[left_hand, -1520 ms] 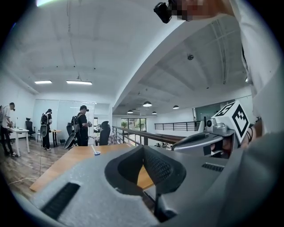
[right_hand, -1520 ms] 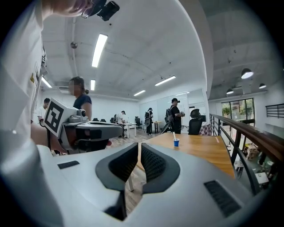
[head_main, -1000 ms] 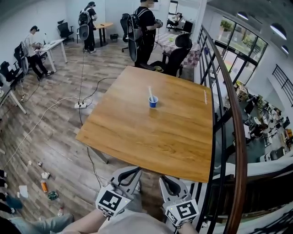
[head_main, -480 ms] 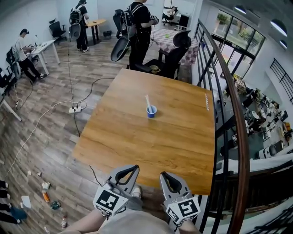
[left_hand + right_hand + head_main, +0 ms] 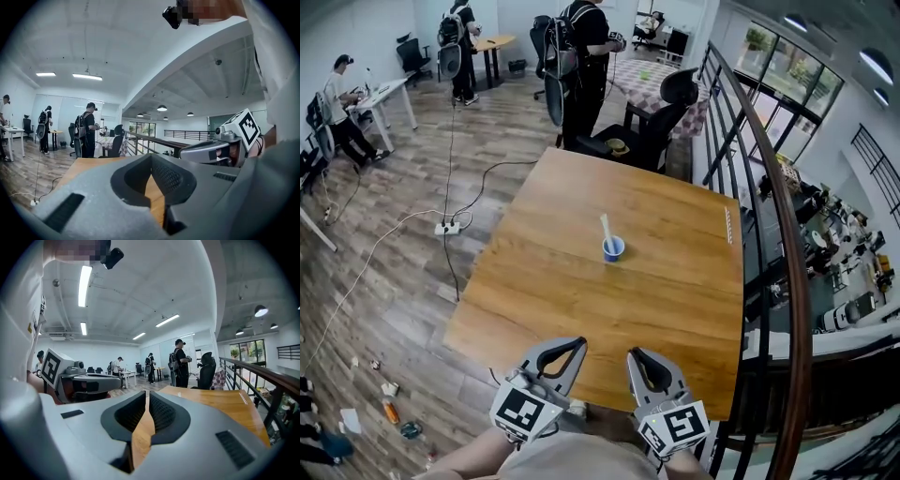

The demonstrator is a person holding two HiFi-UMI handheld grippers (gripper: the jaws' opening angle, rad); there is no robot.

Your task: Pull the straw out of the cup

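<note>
Sitting in a small blue cup (image 5: 614, 249), the white straw (image 5: 605, 229) leans away from the person and a bit to their left, with its top end poking well above the rim. The cup is upright, roughly in the middle of a big wooden table (image 5: 544, 291). A thin pale strip (image 5: 729, 225) lies near the table's right edge.

Both grippers are back at the near edge of the table, side by side and well apart from the cup. They point across the table in its general direction. The left gripper (image 5: 574, 346) has its fingers (image 5: 174, 179) pressed together at the tips with nothing pinched, and you just see tabletop wood through the gap behind them. Same deal with the right gripper (image 5: 637, 355): fingers (image 5: 165, 414) meet at the tips and hold nothing. The marker cubes (image 5: 525, 412) sit at the back of each one, close to the person's body.

Further out, a black office chair (image 5: 664, 117) is at the far end of the table, and a dark railing (image 5: 773, 225) with a wooden top runs along the right side. A white power strip (image 5: 446, 227) and cables lie on the wood floor to the left, with some litter (image 5: 391, 411) closer in. A few people (image 5: 583, 56) stand around desks at the back of the room.
</note>
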